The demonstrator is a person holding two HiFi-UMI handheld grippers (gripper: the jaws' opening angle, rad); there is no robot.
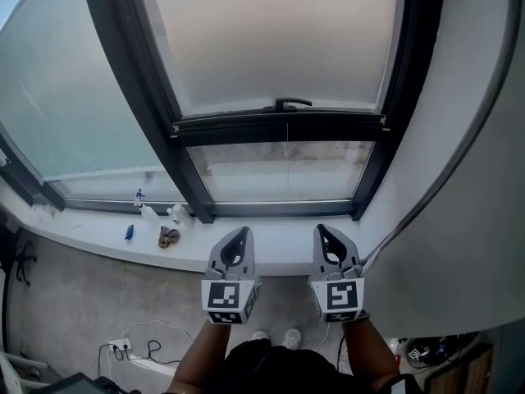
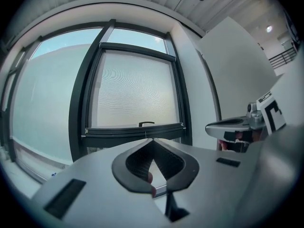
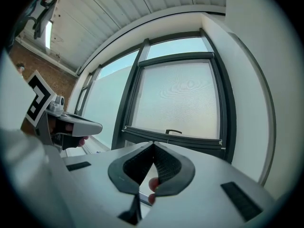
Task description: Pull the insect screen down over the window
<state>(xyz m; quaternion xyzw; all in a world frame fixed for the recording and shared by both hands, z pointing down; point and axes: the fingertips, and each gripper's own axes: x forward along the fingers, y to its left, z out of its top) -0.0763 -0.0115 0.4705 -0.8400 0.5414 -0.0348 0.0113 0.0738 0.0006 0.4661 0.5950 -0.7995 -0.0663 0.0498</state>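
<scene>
The insect screen [image 1: 271, 31] covers most of the dark-framed window. Its dark bottom bar [image 1: 279, 128] hangs partway down, with a small black handle [image 1: 287, 103] on top and a thin cord below it. A strip of bare glass [image 1: 283, 171] shows under the bar. My left gripper [image 1: 244, 231] and right gripper [image 1: 320, 228] are both shut and empty, held side by side near the sill, well short of the bar. In the left gripper view the bar [image 2: 135, 129] and handle [image 2: 146, 123] lie ahead; in the right gripper view the bar [image 3: 173, 139] and handle [image 3: 173, 131] do too.
A white sill [image 1: 271, 240] runs under the window, with small bottles and a clip [image 1: 168, 236] at its left. A white wall [image 1: 459, 138] rises at the right. A power strip with cables [image 1: 123, 347] lies on the floor at the lower left.
</scene>
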